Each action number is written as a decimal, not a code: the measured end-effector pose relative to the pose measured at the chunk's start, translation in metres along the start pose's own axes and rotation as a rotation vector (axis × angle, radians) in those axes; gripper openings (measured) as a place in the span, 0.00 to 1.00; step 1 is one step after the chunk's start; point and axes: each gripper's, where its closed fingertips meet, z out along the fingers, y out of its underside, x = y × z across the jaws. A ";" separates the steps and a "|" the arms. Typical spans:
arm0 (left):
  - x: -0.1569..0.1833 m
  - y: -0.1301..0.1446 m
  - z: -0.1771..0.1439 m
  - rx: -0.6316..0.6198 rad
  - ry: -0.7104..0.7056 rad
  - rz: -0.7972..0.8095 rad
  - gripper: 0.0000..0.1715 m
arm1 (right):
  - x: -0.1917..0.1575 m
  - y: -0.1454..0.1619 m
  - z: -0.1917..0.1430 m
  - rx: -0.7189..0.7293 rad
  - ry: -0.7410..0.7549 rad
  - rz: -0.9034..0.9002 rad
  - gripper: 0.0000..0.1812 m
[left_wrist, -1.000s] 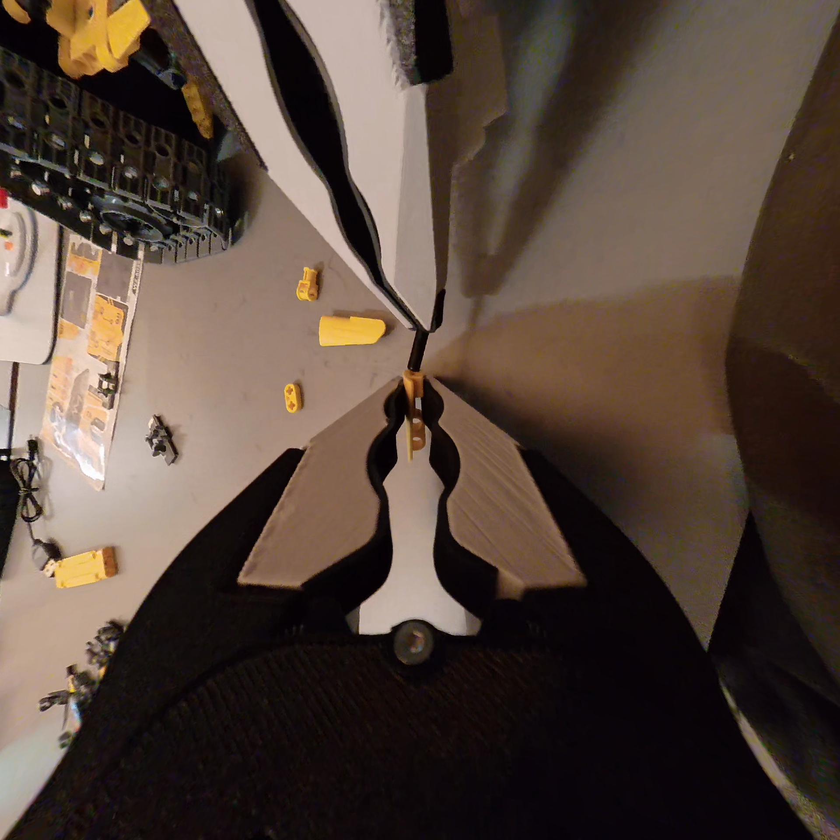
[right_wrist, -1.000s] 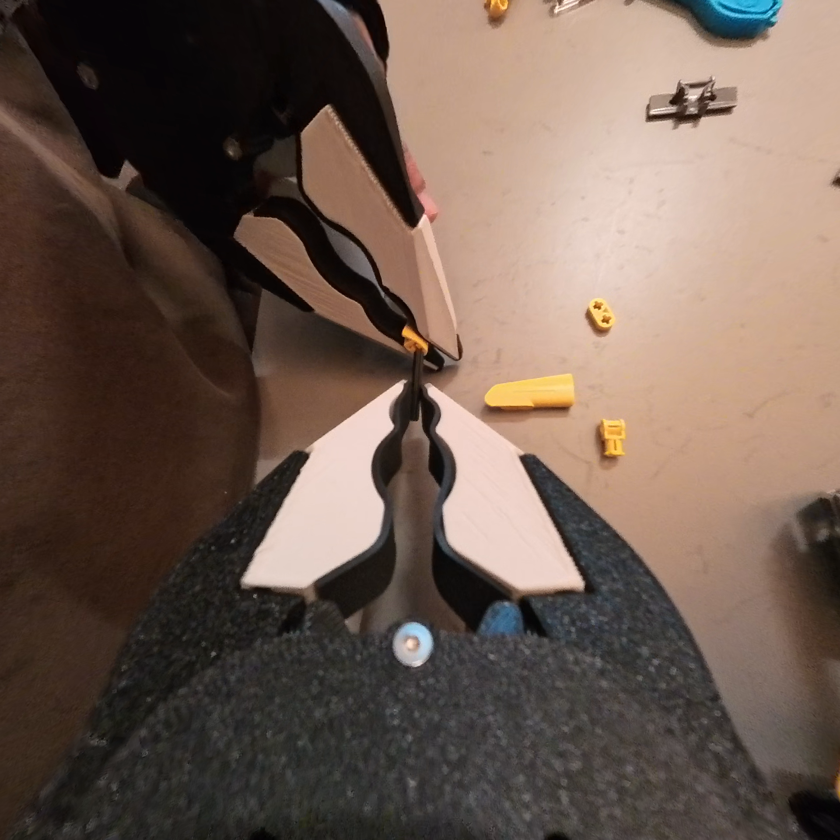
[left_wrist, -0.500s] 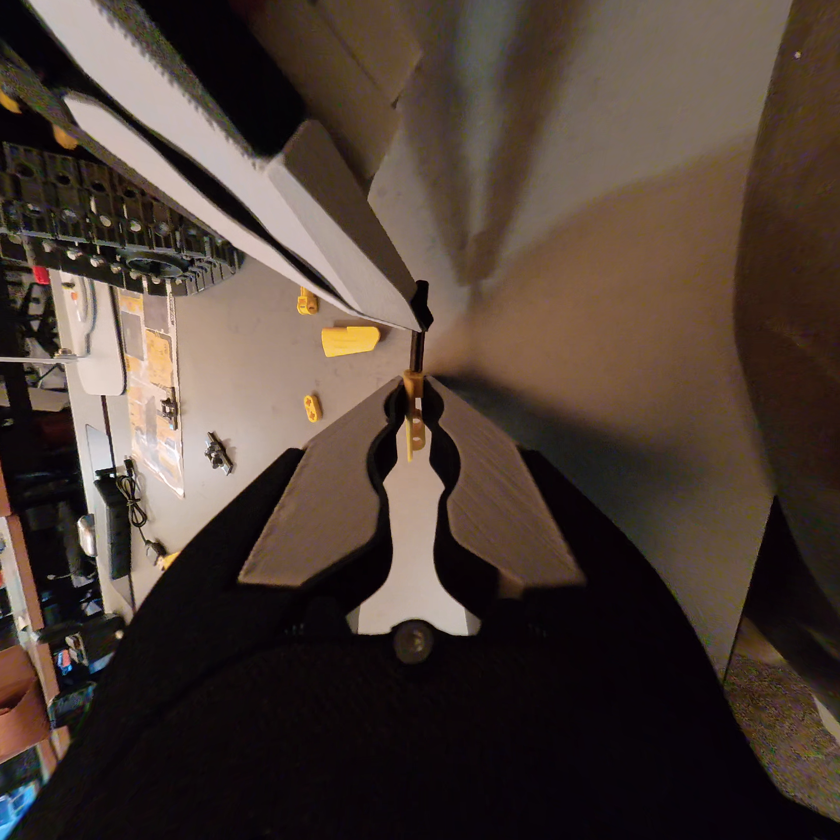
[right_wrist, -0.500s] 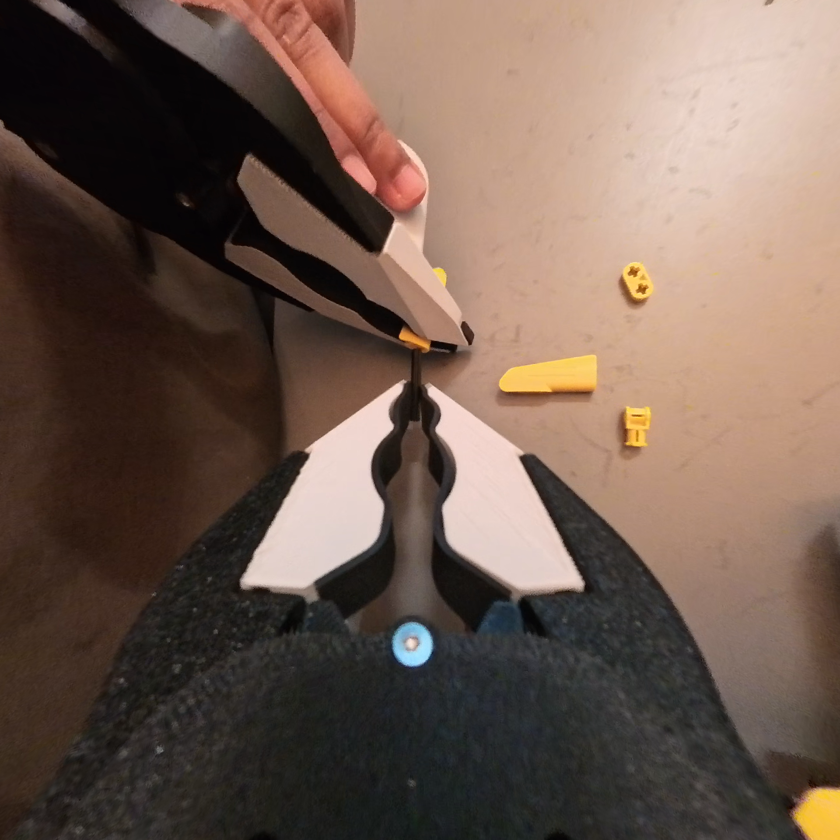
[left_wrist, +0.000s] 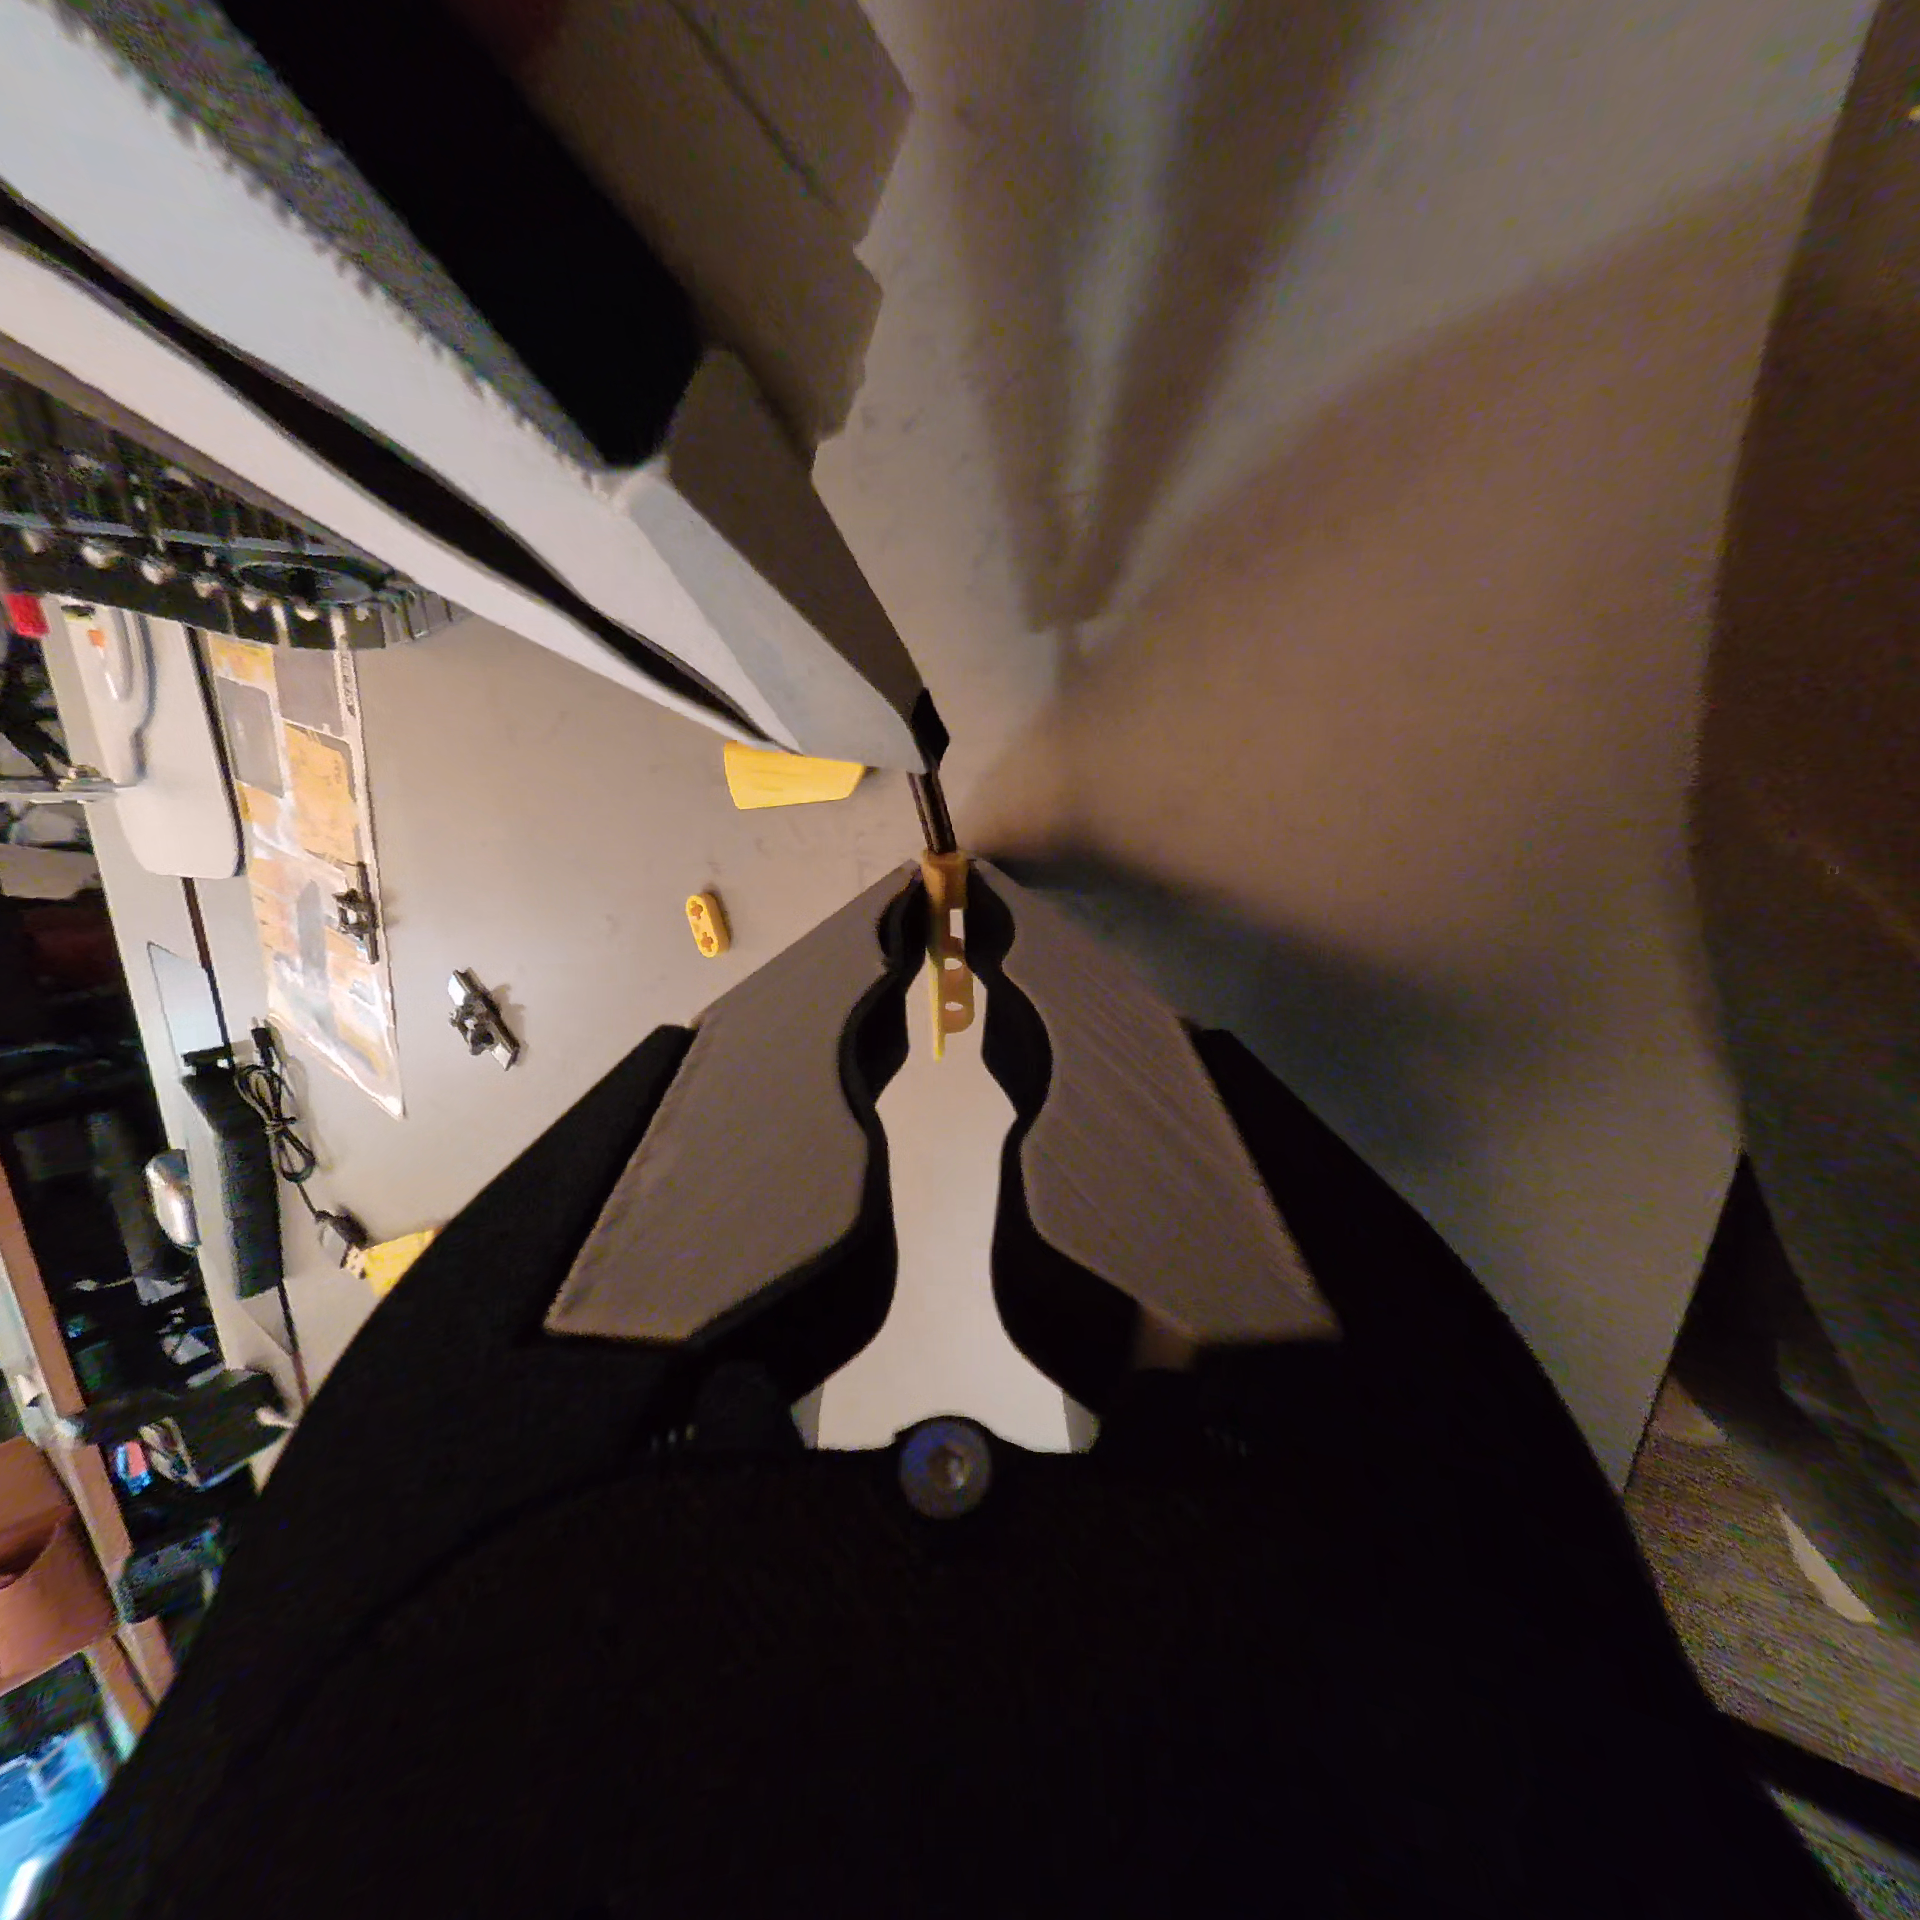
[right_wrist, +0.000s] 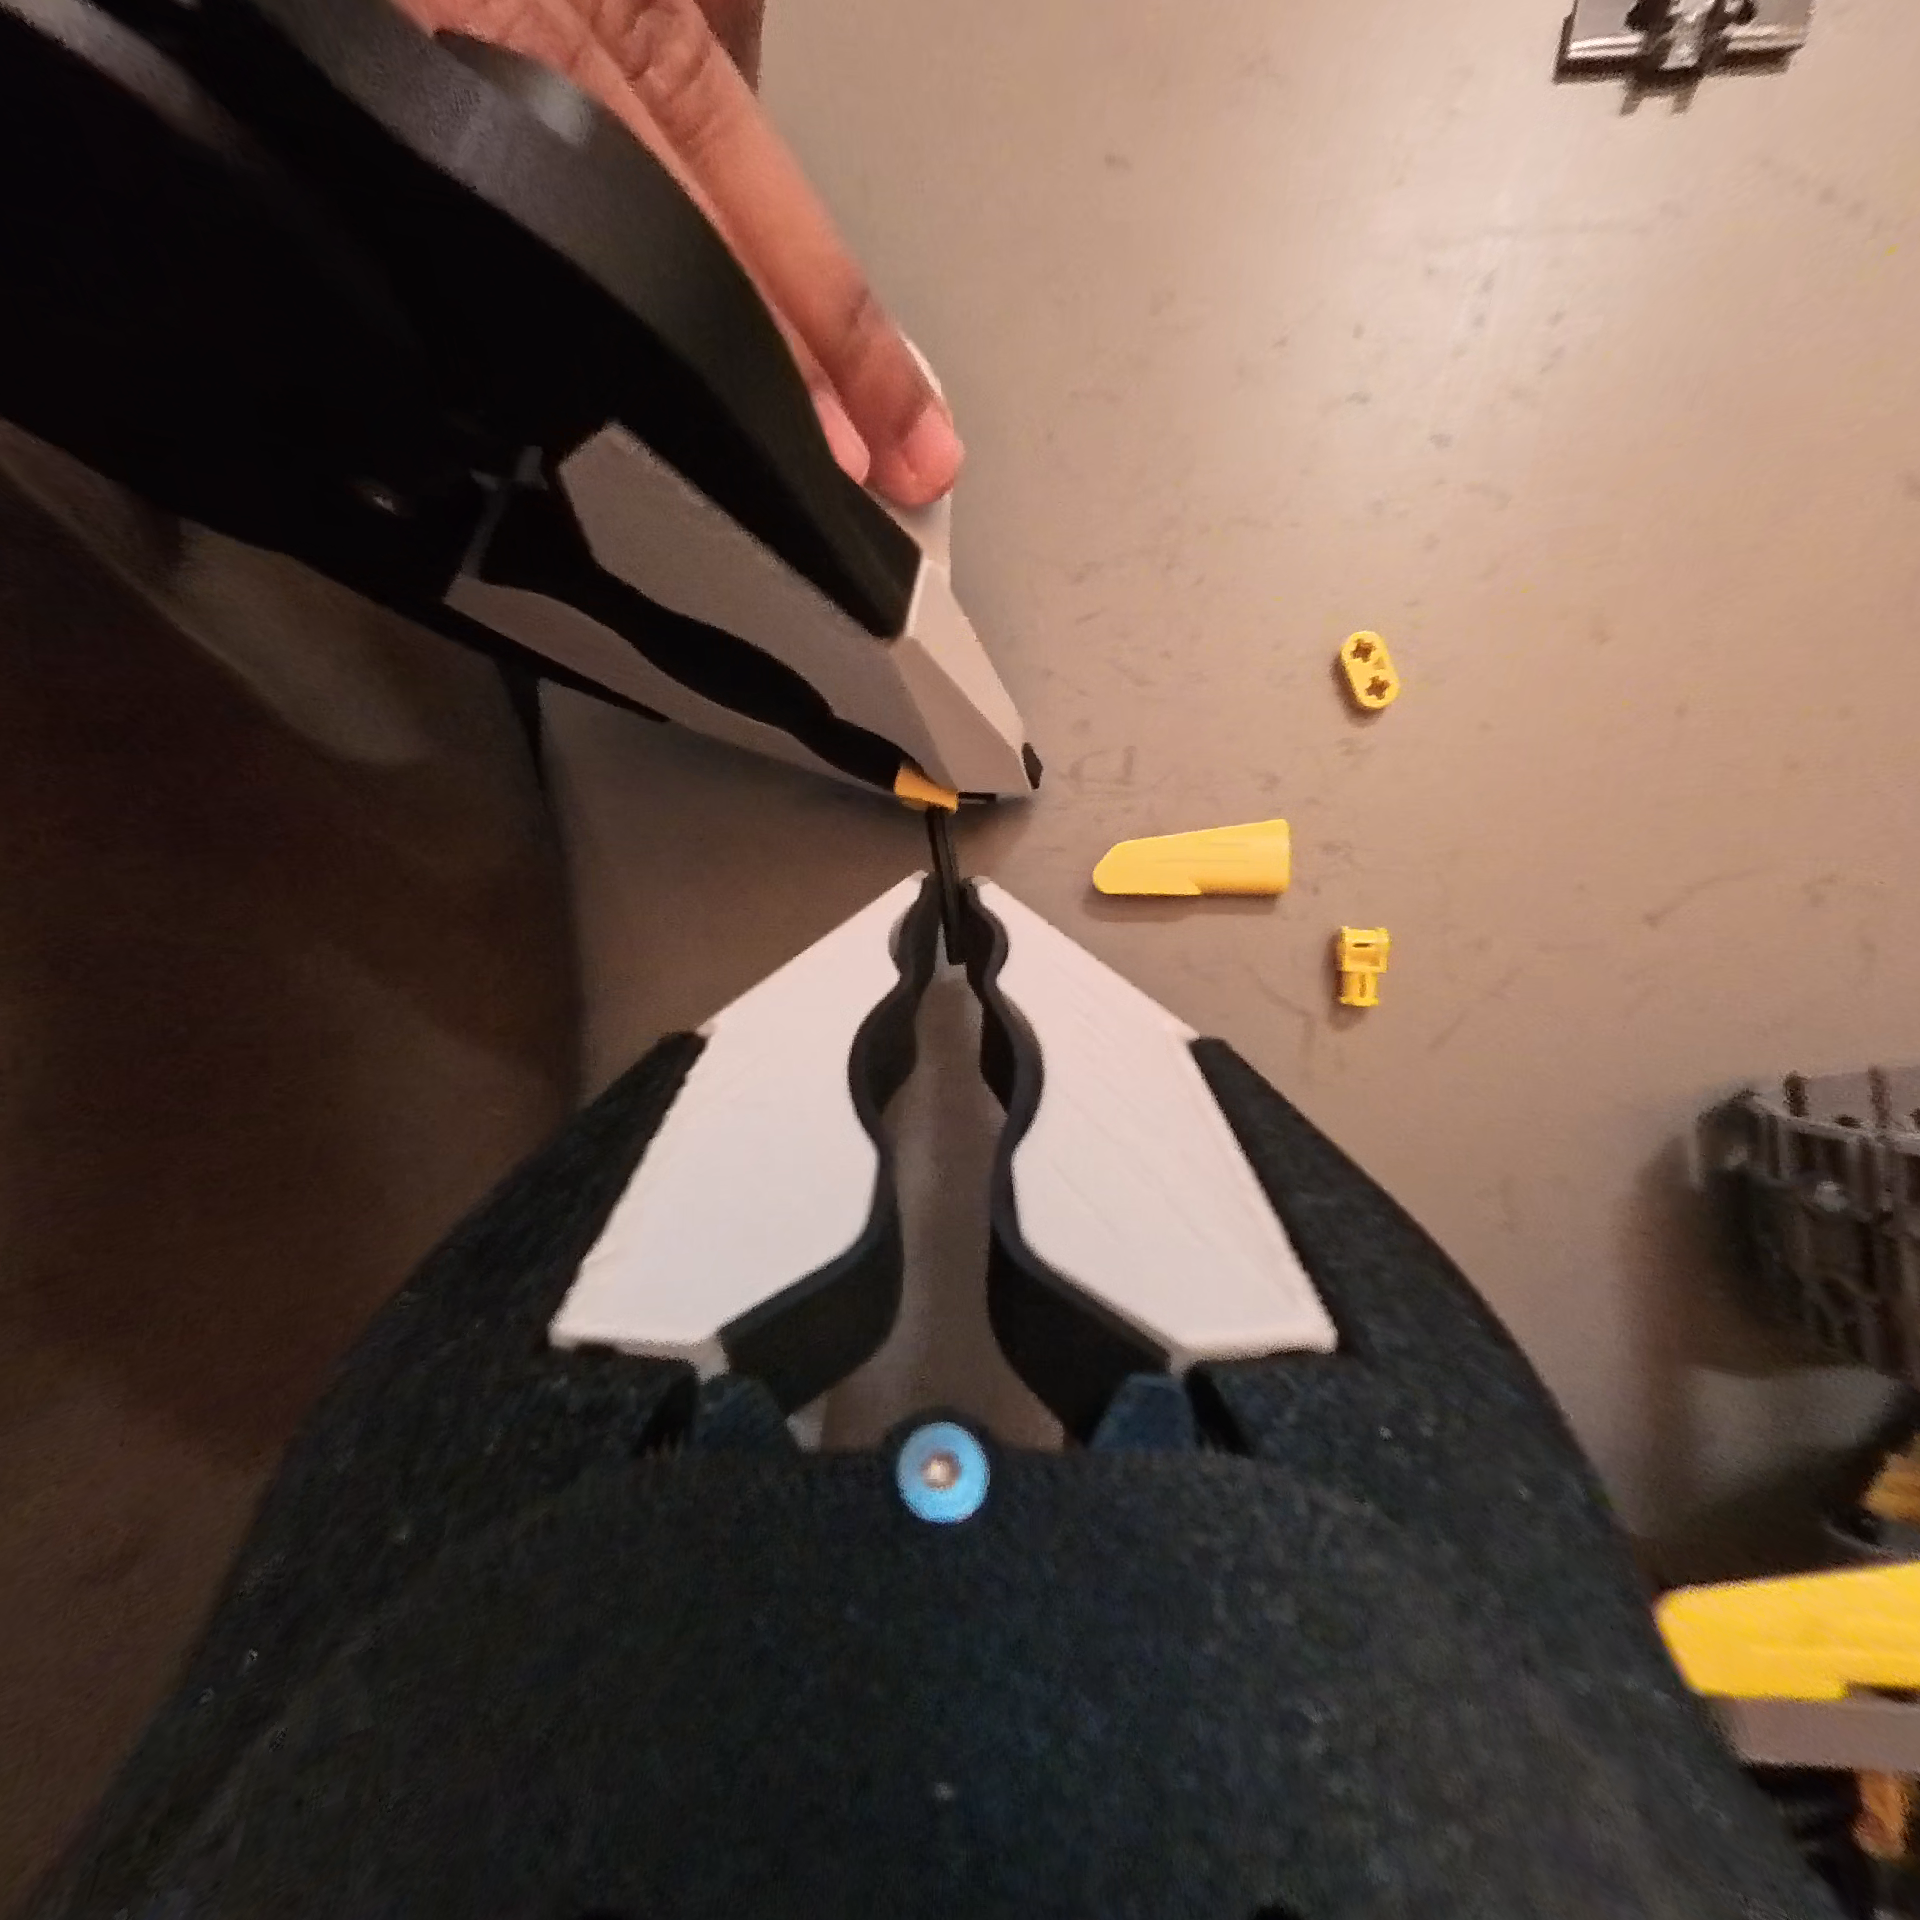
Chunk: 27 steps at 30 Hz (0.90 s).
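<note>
My left gripper (left_wrist: 943, 883) is shut on a thin yellow beam with holes (left_wrist: 950, 961). My right gripper (right_wrist: 948, 894) is shut on a short black axle (right_wrist: 943, 868). The axle (left_wrist: 932, 805) runs from the right gripper's tips into the end of the yellow beam (right_wrist: 927, 787). The two grippers meet tip to tip just above the grey table, the left one (right_wrist: 966, 774) coming in from the upper left of the right wrist view, with a person's fingers (right_wrist: 883, 416) on it. The right gripper (left_wrist: 914, 727) reaches in from the upper left of the left wrist view.
On the table (right_wrist: 1455, 364) lie a yellow wedge piece (right_wrist: 1195, 858), a small yellow two-hole link (right_wrist: 1369, 670) and a yellow connector (right_wrist: 1361, 965). A black tracked model (left_wrist: 208, 582), a booklet (left_wrist: 312, 883) and cables sit farther left. A grey assembly (right_wrist: 1808, 1205) stands at right. Both grippers' tips are close together, under 4 cm apart.
Both grippers stay shut and joined at the axle. The views have rotated: the other gripper now lies flatter across each view, and the table parts have shifted slightly.
</note>
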 end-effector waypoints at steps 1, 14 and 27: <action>0.000 0.000 0.000 -0.005 0.009 -0.014 0.02 | 0.000 0.000 0.000 -0.008 0.023 -0.023 0.01; 0.000 0.001 0.000 0.043 0.083 -0.147 0.02 | 0.002 -0.009 -0.003 0.113 0.119 -0.187 0.01; 0.000 0.000 0.000 0.180 0.184 -0.304 0.02 | 0.004 -0.011 0.000 0.226 0.084 -0.181 0.01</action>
